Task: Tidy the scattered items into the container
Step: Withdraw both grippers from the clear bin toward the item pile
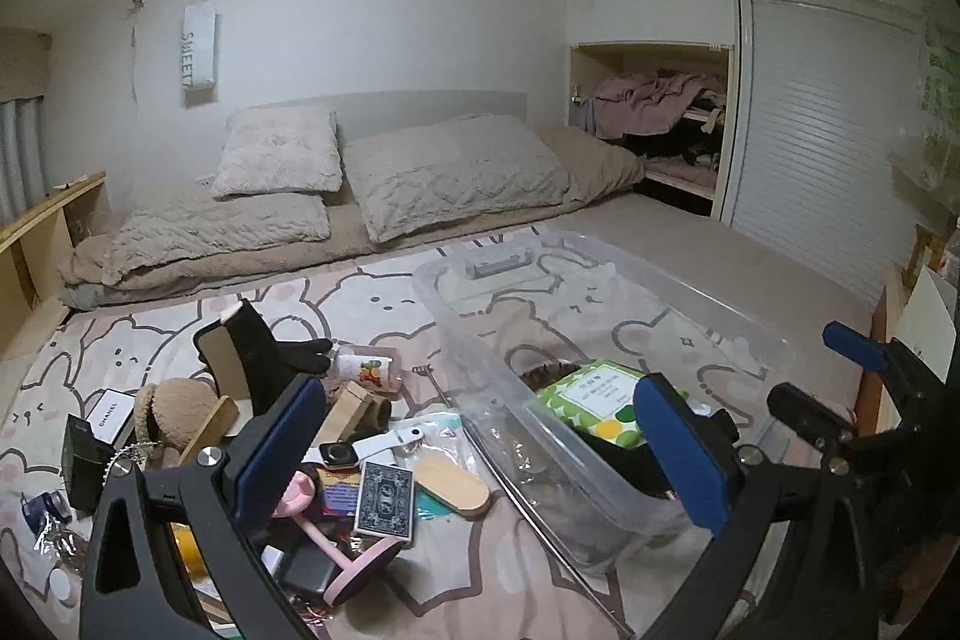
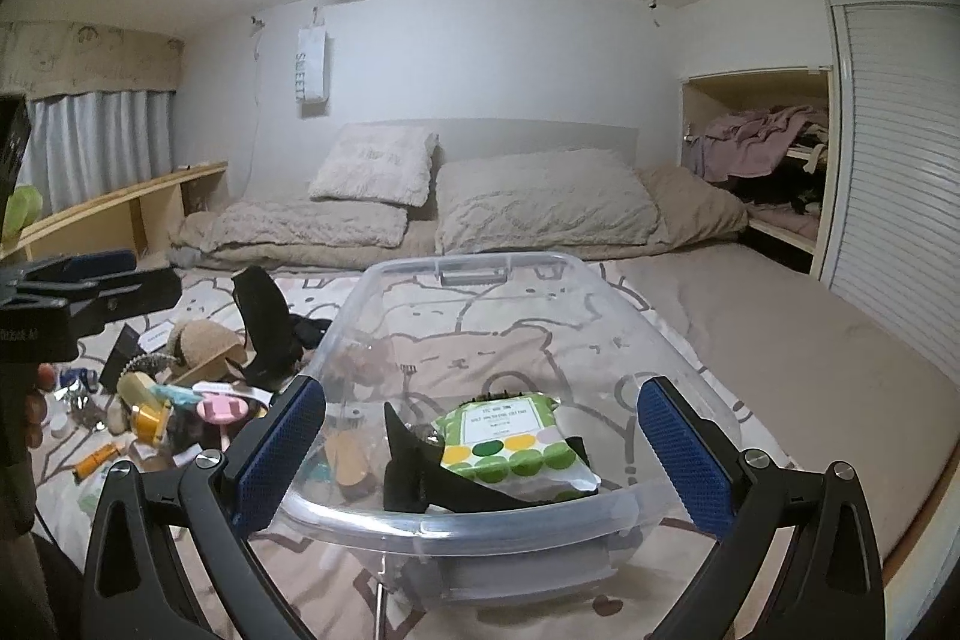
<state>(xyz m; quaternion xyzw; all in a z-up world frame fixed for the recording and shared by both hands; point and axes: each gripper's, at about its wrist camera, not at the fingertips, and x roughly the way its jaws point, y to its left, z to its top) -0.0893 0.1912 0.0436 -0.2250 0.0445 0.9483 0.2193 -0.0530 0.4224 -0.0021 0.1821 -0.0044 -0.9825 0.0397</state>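
A clear plastic container [image 1: 708, 292] lies on the bed, also in the right wrist view [image 2: 600, 511]. It holds a green dotted wipes pack [image 2: 510, 439] [image 1: 594, 394] and a black item [image 2: 420, 478]. Left of it lies a heap: playing card box [image 1: 385, 499], smartwatch [image 1: 342, 454], wooden oval [image 1: 451, 484], pink stand [image 1: 336, 544], black boot [image 1: 255, 358], plush toy [image 1: 174, 409], Chanel box [image 1: 111, 415]. My left gripper [image 1: 480, 460] is open, empty, between heap and container. My right gripper [image 2: 480, 448] is open, empty, over the container's near end.
Pillows [image 1: 444, 172] and a folded duvet [image 1: 216, 232] lie at the head of the bed. A wooden shelf [image 1: 36, 232] runs along the left. A closet nook with clothes [image 1: 660, 112] and a slatted door [image 1: 828, 148] stand at the right.
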